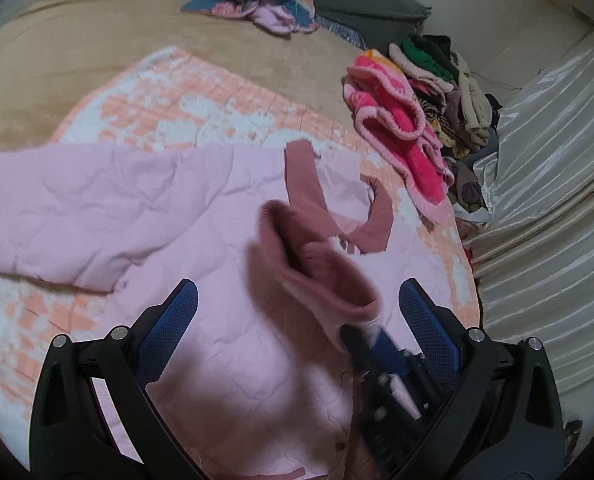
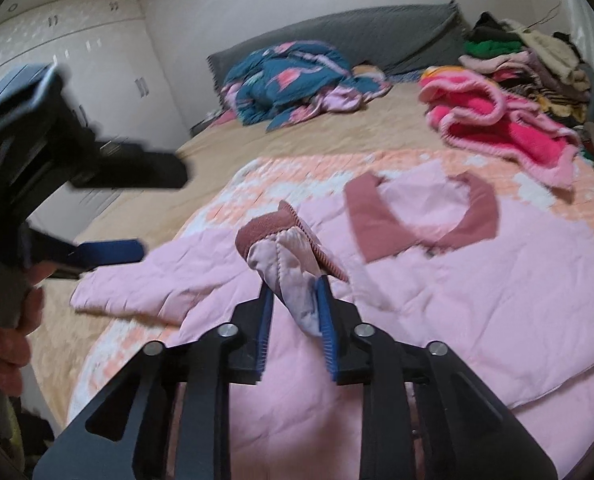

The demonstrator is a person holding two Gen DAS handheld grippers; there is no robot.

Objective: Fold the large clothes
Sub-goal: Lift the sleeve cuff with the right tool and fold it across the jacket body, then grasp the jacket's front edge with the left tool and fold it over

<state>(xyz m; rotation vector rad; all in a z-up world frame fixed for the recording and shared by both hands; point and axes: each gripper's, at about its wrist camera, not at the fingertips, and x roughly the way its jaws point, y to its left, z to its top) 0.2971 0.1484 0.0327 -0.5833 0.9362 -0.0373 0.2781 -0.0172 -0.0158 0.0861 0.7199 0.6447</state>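
Observation:
A pale pink quilted jacket (image 1: 201, 208) with a dusty-rose collar (image 1: 305, 184) lies spread on the bed. One sleeve stretches left (image 1: 57, 204). My right gripper (image 2: 295, 300) is shut on the other sleeve's end (image 2: 293, 276), whose rose cuff (image 2: 265, 228) sticks up above the jacket body (image 2: 477, 288). In the left wrist view that cuff (image 1: 313, 264) and the right gripper (image 1: 377, 348) sit between my left fingers. My left gripper (image 1: 297, 300) is open, above the jacket. It shows blurred at the left of the right wrist view (image 2: 137, 216).
A peach-and-white quilt (image 1: 201, 92) lies under the jacket on a tan bedsheet (image 1: 77, 40). A hot-pink fleece garment (image 1: 393, 120) and a stack of clothes (image 1: 449, 92) sit at the right. A teal patterned bundle (image 2: 293, 80) lies by the grey headboard (image 2: 377, 32). Satin curtain (image 1: 545, 168) far right.

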